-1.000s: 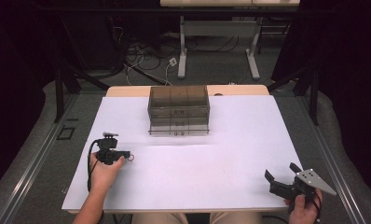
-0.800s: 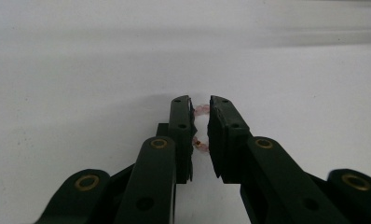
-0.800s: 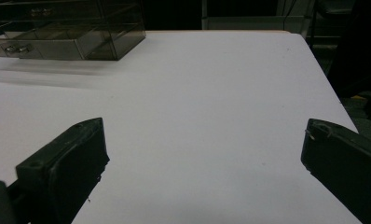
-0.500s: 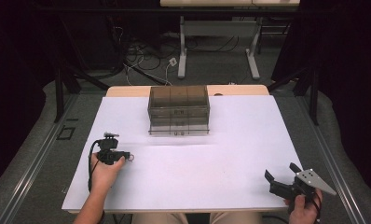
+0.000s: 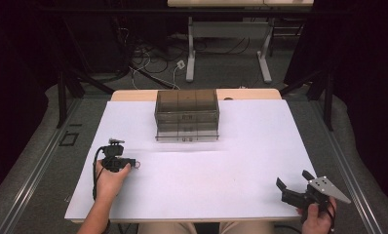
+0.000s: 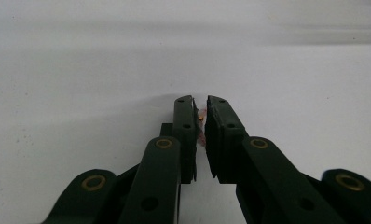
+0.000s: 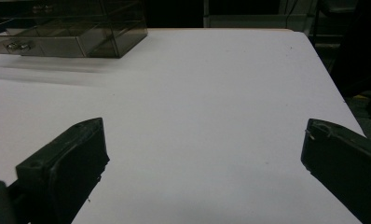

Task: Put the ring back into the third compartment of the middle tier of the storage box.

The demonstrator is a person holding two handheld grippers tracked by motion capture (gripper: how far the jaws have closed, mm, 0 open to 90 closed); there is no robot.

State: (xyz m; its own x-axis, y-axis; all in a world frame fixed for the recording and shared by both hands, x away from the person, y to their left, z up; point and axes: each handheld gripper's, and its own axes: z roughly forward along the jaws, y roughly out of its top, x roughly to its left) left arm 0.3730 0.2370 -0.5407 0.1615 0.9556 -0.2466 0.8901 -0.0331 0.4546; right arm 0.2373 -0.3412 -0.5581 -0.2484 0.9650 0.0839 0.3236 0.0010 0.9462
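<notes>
A: Pinkish, with a gold fleck: that's the small thing (image 6: 202, 125) the left claw (image 6: 201, 105) has just been closing on, pinched right at its tips, low on the bench (image 5: 221, 175).

B: Risk?

A: Thin hold. Any twist on lifting could let it slip out.

B: Right claw (image 5: 295, 178)?

A: Spread wide, holding nothing. The smoky drawer box (image 5: 186, 114) stands well ahead of both.

Black tongs (image 6: 201, 122) tight on small pinkish item (image 6: 202, 126) over white table (image 6: 81, 84)
</notes>
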